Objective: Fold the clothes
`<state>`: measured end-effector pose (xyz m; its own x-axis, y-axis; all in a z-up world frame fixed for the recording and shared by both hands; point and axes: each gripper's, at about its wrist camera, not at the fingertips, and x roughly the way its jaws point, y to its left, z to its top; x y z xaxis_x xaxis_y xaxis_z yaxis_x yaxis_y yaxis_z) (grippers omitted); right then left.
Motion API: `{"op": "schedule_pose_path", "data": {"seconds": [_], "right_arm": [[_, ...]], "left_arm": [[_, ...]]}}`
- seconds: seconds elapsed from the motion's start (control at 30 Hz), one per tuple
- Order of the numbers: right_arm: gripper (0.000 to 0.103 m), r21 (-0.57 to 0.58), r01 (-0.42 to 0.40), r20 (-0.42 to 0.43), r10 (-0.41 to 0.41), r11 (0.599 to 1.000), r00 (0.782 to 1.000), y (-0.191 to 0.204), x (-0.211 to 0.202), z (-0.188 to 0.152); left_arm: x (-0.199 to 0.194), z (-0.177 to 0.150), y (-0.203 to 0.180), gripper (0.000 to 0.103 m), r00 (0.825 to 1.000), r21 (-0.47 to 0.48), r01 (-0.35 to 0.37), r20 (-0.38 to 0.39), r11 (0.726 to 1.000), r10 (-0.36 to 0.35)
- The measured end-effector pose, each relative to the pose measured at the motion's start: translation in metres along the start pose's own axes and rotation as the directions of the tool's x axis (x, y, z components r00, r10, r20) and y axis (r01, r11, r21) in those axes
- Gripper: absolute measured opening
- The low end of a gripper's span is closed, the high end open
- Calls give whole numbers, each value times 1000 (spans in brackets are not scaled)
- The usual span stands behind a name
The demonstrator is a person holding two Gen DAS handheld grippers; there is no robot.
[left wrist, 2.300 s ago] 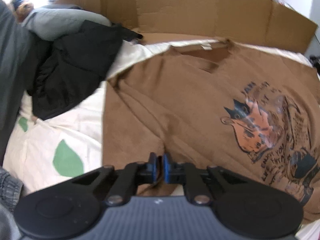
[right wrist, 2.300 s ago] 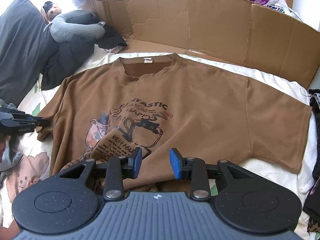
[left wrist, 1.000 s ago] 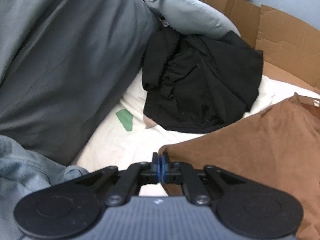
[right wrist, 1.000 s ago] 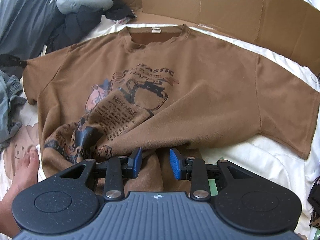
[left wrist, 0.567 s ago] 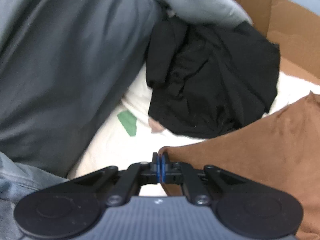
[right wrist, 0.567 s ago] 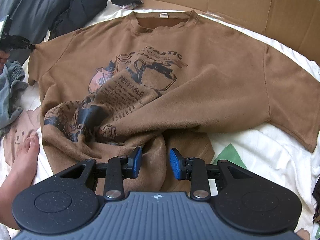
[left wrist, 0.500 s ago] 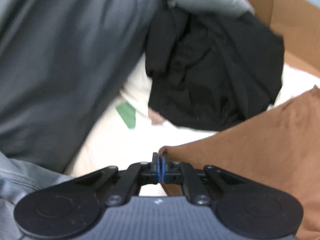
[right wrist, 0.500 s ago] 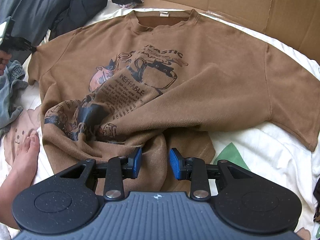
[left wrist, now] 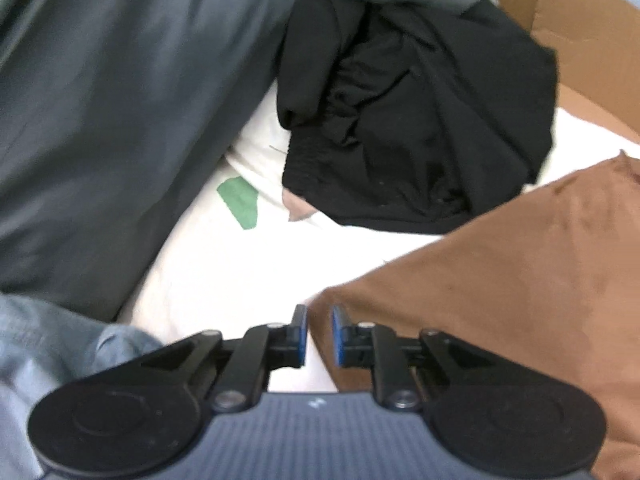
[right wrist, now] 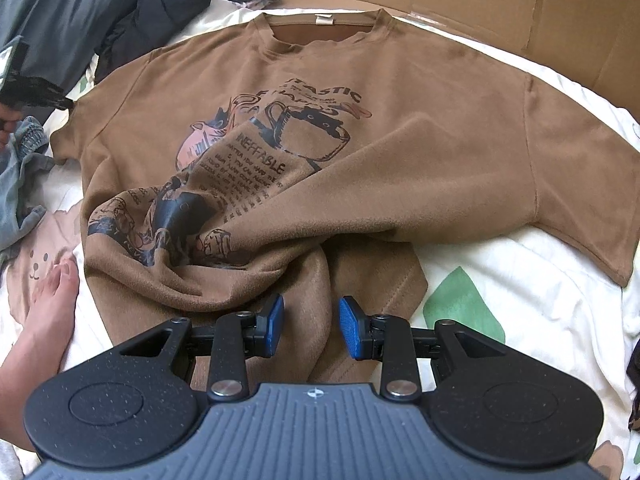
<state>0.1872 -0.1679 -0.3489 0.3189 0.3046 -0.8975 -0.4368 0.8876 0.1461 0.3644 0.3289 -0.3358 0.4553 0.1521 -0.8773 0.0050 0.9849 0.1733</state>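
A brown T-shirt point(right wrist: 400, 140) with a cup-and-cat print lies face up on the bed, collar at the far side, its lower part bunched into folds. My right gripper point(right wrist: 311, 328) hovers open over the bunched hem, and a ridge of cloth lies between its blue pads without being pinched. In the left wrist view the shirt's sleeve point(left wrist: 500, 280) lies on the sheet. My left gripper point(left wrist: 319, 332) is at the sleeve's corner. Its jaws are opening, and the cloth edge sits in the narrow gap, no longer pressed.
The white sheet point(right wrist: 520, 300) has green leaf prints. A cardboard wall point(right wrist: 480, 8) lines the far side. A black garment point(left wrist: 400, 120) and a grey pillow point(left wrist: 100, 120) lie beyond the sleeve. Denim cloth point(left wrist: 48, 340) is at the left, and a person's bare foot point(right wrist: 52, 292) rests beside the shirt.
The left jaws, shut on the sleeve corner before, have parted and the sleeve now rests on the sheet. The left view has edged closer to the bed. The right gripper has barely moved.
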Motion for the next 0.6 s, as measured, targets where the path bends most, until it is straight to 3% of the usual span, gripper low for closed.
{"op": "schedule_pose_path", "data": {"seconds": [0.13,0.4,0.6], "right_arm": [[37,-2,1,4,-1,1000,1000,0,-2,0],[37,3,2,6,-2,1000,1000,-3,-3,0],[37,11,-2,8,2,1000,1000,-4,-4,1]], "left_arm": [[-29,-10,5,24,1000,-22,22,9,1000,-22],[-63,-36,6,24,995,-96,94,-26,991,-97],[-66,-55,-2,24,985,-125,165,-26,978,-170]]}}
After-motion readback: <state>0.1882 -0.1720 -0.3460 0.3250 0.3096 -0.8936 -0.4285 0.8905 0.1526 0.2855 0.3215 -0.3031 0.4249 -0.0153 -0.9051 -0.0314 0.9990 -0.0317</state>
